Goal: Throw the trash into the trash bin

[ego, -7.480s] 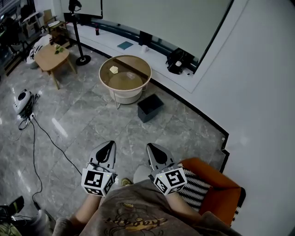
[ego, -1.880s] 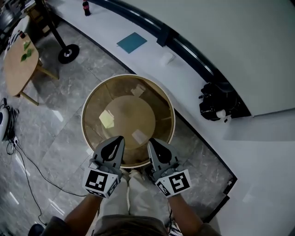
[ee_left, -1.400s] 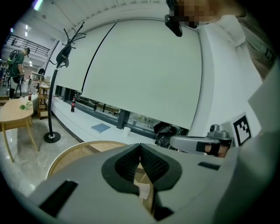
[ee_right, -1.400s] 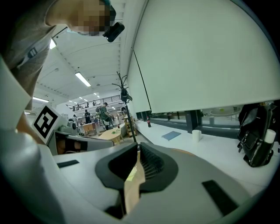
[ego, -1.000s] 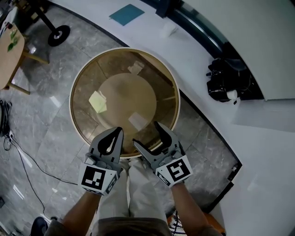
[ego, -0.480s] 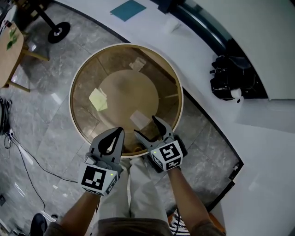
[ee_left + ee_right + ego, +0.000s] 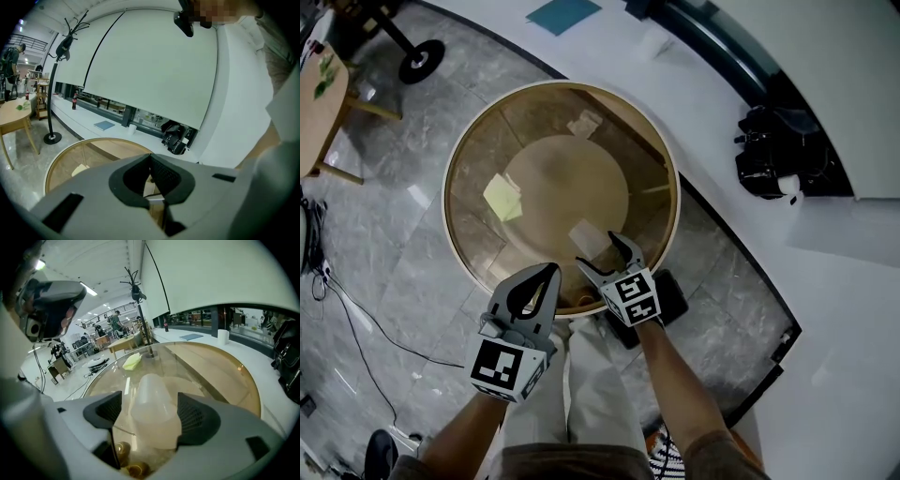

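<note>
A clear plastic cup (image 7: 584, 232) lies on its side on the round glass table (image 7: 459, 234). My right gripper (image 7: 598, 251) reaches over the table's near rim and is open, one jaw on each side of the cup (image 7: 152, 413). A yellow-green paper (image 7: 502, 197) lies on the glass to the left, and a pale crumpled scrap (image 7: 584, 123) at the far side. The black trash bin (image 7: 673, 298) stands on the floor under my right forearm. At the near rim my left gripper (image 7: 548, 273) is shut and holds nothing. In its own view the left gripper (image 7: 150, 177) shows touching jaws.
A white ledge (image 7: 694, 84) curves behind the table, carrying a black bag (image 7: 778, 155), a teal book (image 7: 564, 13) and a white cup (image 7: 223, 336). A small wooden table (image 7: 323, 89) and a stand base (image 7: 422, 58) are at the left. A cable (image 7: 366, 323) runs over the grey floor.
The person has walked up to the round table. In the last second my right gripper has pushed forward over the rim until its open jaws flank the cup. The left gripper stayed shut.
</note>
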A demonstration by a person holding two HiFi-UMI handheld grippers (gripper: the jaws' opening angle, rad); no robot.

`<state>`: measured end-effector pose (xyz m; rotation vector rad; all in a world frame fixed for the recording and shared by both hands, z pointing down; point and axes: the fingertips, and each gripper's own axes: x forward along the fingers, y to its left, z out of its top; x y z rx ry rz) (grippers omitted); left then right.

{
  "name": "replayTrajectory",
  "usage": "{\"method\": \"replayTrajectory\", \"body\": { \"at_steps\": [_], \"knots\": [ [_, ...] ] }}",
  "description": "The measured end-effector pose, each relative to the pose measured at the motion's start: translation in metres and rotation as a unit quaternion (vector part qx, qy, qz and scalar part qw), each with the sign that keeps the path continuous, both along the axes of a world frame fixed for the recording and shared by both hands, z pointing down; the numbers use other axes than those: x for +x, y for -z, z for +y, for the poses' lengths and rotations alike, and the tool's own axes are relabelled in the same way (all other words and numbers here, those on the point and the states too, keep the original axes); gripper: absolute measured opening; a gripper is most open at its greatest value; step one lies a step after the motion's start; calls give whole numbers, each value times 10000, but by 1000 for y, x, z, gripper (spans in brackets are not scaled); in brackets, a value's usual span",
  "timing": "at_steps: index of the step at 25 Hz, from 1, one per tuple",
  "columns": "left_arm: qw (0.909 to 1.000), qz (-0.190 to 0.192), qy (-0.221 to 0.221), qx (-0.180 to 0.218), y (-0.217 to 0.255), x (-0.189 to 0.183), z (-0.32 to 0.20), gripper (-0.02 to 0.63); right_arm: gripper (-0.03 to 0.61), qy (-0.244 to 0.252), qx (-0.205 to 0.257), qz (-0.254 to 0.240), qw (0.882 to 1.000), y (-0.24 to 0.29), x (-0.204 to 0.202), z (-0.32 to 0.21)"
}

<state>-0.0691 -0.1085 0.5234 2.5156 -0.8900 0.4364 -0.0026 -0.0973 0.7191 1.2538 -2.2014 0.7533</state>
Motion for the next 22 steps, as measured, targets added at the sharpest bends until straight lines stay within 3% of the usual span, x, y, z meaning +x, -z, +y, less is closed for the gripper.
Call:
{"method": "replayTrajectory", "body": {
  "at_steps": [16, 18, 22],
  "knots": [
    [9999, -40, -143, -76, -5, 7, 7, 20, 371, -181, -203, -59, 9996, -13, 4, 5],
    [9999, -38, -134, -89, -6, 8, 7, 20, 328, -198, -211, -70, 9996, -13, 4, 5],
    [9998, -53, -171, -113, -7, 8, 7, 20, 324, -200, -187, -58, 9996, -11, 4, 5]
  ]
}}
